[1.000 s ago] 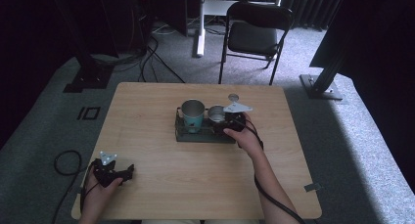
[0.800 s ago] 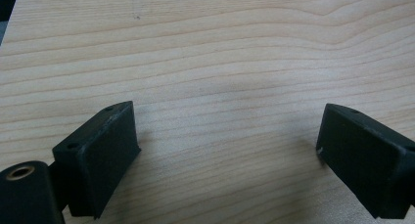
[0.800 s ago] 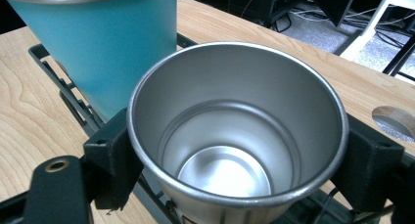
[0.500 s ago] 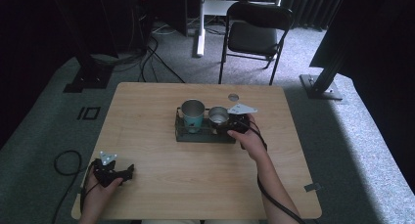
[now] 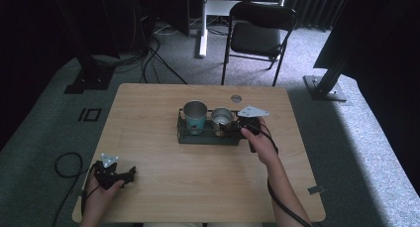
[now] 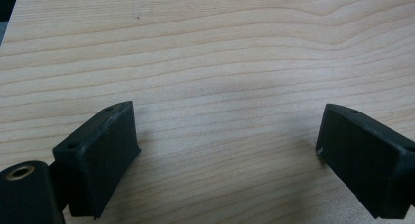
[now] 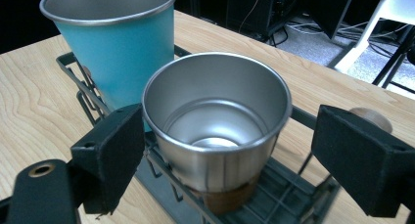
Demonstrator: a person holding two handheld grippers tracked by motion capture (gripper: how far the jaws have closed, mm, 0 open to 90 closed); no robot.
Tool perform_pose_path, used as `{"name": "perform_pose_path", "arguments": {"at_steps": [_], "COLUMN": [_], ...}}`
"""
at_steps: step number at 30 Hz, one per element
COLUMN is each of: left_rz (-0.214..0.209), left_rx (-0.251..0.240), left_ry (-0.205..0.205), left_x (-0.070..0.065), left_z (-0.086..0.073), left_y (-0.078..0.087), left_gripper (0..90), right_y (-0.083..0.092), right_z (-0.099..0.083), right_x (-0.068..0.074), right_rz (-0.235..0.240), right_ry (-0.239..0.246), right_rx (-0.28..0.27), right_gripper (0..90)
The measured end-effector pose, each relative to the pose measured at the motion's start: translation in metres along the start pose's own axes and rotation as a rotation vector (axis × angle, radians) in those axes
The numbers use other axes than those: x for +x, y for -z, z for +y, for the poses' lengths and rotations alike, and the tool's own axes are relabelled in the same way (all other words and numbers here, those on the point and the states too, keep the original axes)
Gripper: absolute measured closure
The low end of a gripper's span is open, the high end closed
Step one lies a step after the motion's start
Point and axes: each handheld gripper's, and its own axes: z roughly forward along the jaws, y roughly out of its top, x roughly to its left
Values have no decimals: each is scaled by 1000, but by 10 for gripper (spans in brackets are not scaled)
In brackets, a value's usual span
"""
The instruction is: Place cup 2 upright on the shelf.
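Note:
A dark wire rack [image 5: 205, 138] stands at the table's middle and holds two cups. The left one is a teal cup [image 5: 194, 115] with a steel rim, and the right one is a shorter silver cup [image 5: 222, 119]. My right gripper [image 5: 236, 129] is at the rack's right end. In the right gripper view it [image 7: 230, 150] is open, with one jaw on each side of the silver cup [image 7: 215, 121]. The teal cup [image 7: 115, 43] stands behind it, and the rack [image 7: 279, 194] lies below. My left gripper [image 5: 130, 173] rests near the table's front left corner. It [image 6: 225, 155] is open over bare wood.
The wooden table [image 5: 148, 113] has a round cable hole [image 5: 236, 98] near its far edge. A folding chair [image 5: 260, 36] stands beyond the table. A cable loop [image 5: 64, 162] lies on the floor at the left.
My right gripper has shifted slightly at the rack's right end beside the silver cup. The left gripper has not moved.

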Motion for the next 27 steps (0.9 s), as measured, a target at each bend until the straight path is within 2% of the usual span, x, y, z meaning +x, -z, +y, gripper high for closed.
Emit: {"name": "perform_pose_path", "arguments": {"at_steps": [5,6,8,15,27], "left_rz": [0,0,0,0,0], "left_rx": [0,0,0,0,0], "left_ry": [0,0,0,0,0], "left_x": [0,0,0,0,0], "left_z": [0,0,0,0,0], "left_y": [0,0,0,0,0], "left_gripper": [90,90,89,89,89], "right_y": [9,11,14,24,41], "right_z": [-1,-1,-2,-4,-11], "right_x": [-2,-2,-1,2,1], "right_rz": [-4,-1,16,24,9], "right_ry": [-15,-7,10,13,1], "right_rx": [-26,-29,-28,-26,-25], "right_gripper": [127,127,127,127,127]}}
